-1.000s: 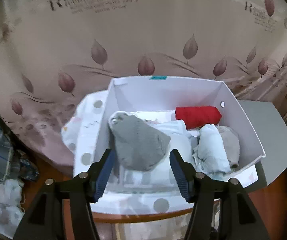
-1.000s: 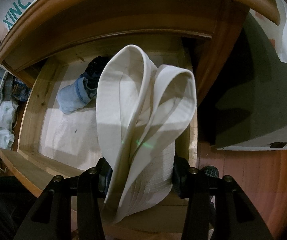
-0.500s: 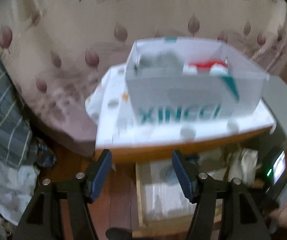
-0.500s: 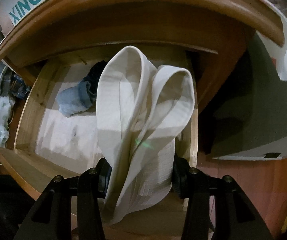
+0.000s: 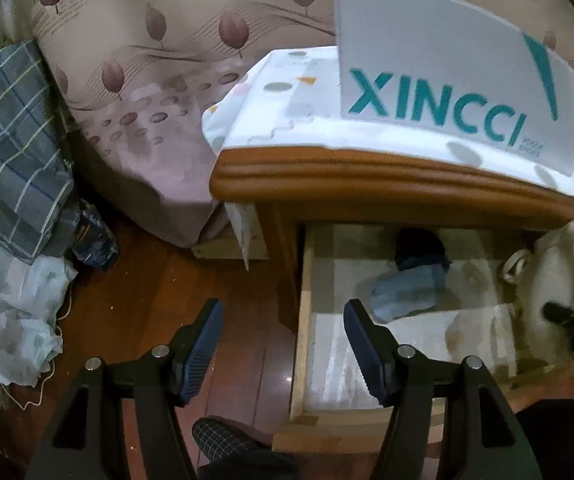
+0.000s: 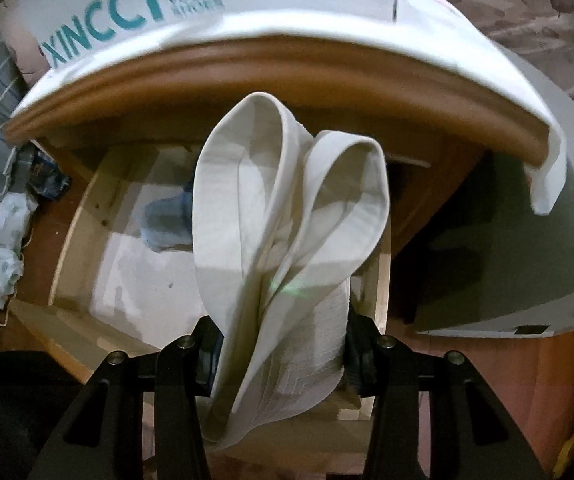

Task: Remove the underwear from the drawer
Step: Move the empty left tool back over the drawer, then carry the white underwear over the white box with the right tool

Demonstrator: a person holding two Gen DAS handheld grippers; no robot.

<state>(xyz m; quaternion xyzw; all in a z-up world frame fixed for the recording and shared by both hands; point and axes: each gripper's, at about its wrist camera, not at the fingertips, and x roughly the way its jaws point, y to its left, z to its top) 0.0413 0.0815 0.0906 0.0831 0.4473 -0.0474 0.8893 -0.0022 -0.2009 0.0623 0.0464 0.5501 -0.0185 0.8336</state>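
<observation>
The right gripper [image 6: 283, 344] pinches a folded white pair of underwear [image 6: 287, 240] between its pads, the cloth standing up in two loops above the open drawer [image 6: 87, 216]. The left gripper [image 5: 283, 344] is spread and empty, pointing down at the drawer's left front corner.

The step in hand looks like lifting the white piece clear of the drawer. Inside the drawer, toward its back, a blue rolled garment [image 5: 403, 292] lies on the pale liner with something dark just behind it. That roll is probably the left gripper's next target, which would call for moving rightward over the drawer's side wall and closing on the roll.

Above the drawer, on the cabinet top, stands a white box [image 5: 447, 72] printed "XINCCI" in teal; the small lettering beside it is too blurred to read.
</observation>
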